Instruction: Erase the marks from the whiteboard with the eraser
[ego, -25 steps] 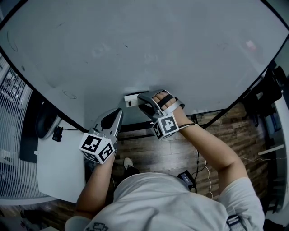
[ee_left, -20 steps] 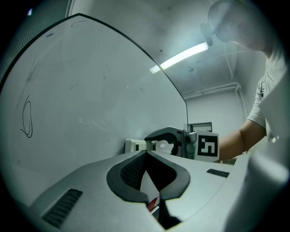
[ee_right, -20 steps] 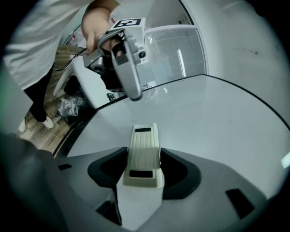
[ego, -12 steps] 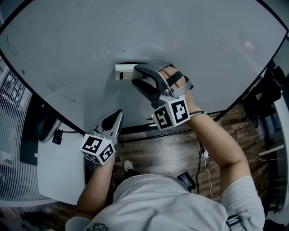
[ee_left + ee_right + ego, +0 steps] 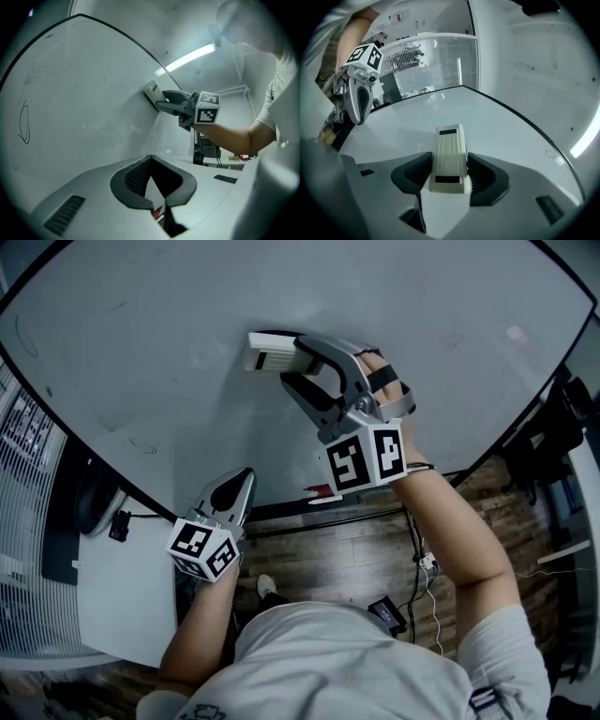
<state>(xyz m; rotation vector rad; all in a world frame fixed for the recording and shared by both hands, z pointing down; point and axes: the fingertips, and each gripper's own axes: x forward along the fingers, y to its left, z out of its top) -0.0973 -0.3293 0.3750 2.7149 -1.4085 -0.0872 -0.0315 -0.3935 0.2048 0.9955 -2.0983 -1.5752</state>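
Since a second ago, the right gripper (image 5: 289, 360) has carried the eraser (image 5: 266, 352) up the whiteboard (image 5: 441, 324), from near its lower edge to about mid-height. Its jaws clamp the cream eraser by its two long sides, and the eraser lies flat against the board. The left gripper (image 5: 242, 480) hangs low by the board's bottom edge, its jaws closed together on nothing. Only the left gripper view plainly shows a black loop mark (image 5: 24, 124). The right gripper view shows a small ring mark (image 5: 550, 153).

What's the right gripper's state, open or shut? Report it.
The right gripper is shut on the eraser: its dark pads press both sides.
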